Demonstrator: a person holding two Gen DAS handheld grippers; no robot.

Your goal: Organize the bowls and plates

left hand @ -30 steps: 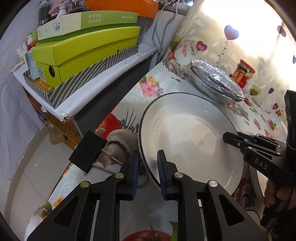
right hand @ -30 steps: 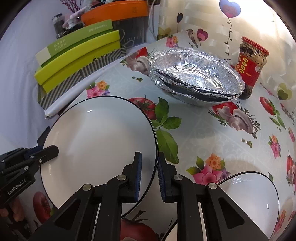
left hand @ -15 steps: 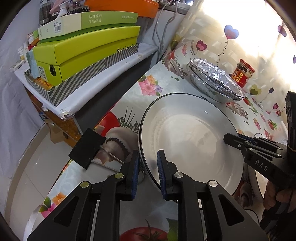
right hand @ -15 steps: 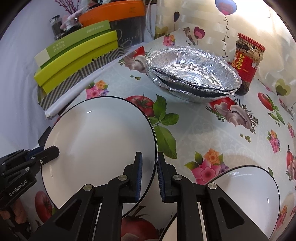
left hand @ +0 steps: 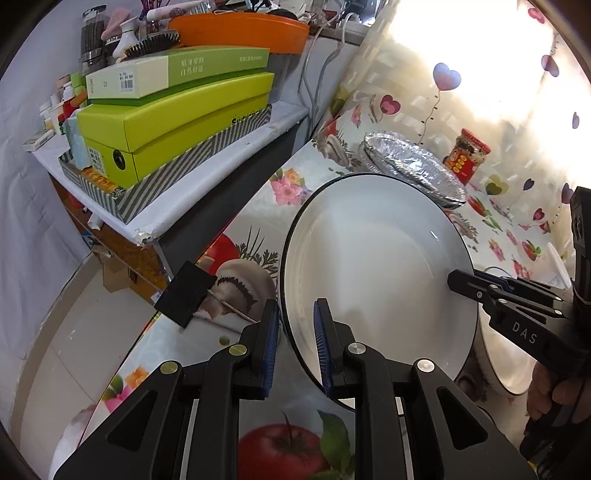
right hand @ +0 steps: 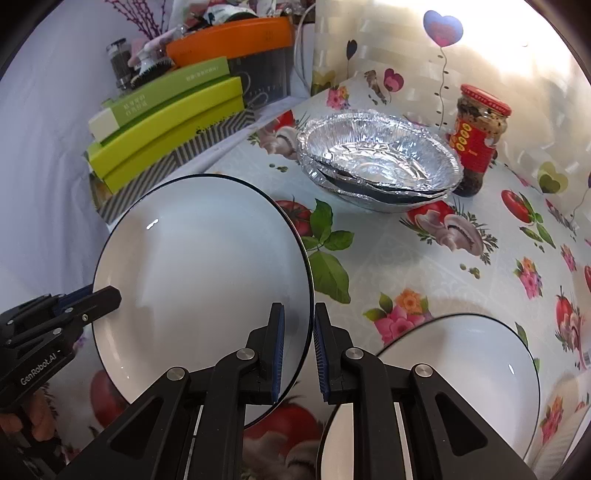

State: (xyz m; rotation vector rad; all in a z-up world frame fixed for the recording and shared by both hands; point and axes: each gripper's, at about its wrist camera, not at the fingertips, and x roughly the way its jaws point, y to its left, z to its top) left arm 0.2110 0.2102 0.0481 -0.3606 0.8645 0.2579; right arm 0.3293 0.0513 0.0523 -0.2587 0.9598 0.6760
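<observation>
A large white plate with a thin dark rim (left hand: pixel 373 266) is held above the table by both grippers. My left gripper (left hand: pixel 295 343) is shut on its near left rim. My right gripper (right hand: pixel 298 350) is shut on the opposite rim of the same plate (right hand: pixel 199 269); it also shows in the left wrist view (left hand: pixel 476 286). The plate is lifted and tilted. A second white dark-rimmed bowl (right hand: pixel 458 387) sits on the table at the lower right. A stack of foil pans (right hand: pixel 376 162) stands further back.
A red-lidded jar (right hand: pixel 476 140) stands next to the foil pans by the wall. A side shelf with green boxes (left hand: pixel 173 118) and an orange bin (left hand: pixel 240 31) runs along the left. A black clip (left hand: pixel 184 293) sits on the table's left edge.
The plate has risen off the table and tilted, carried by both grippers. The second bowl has come further into the right wrist view.
</observation>
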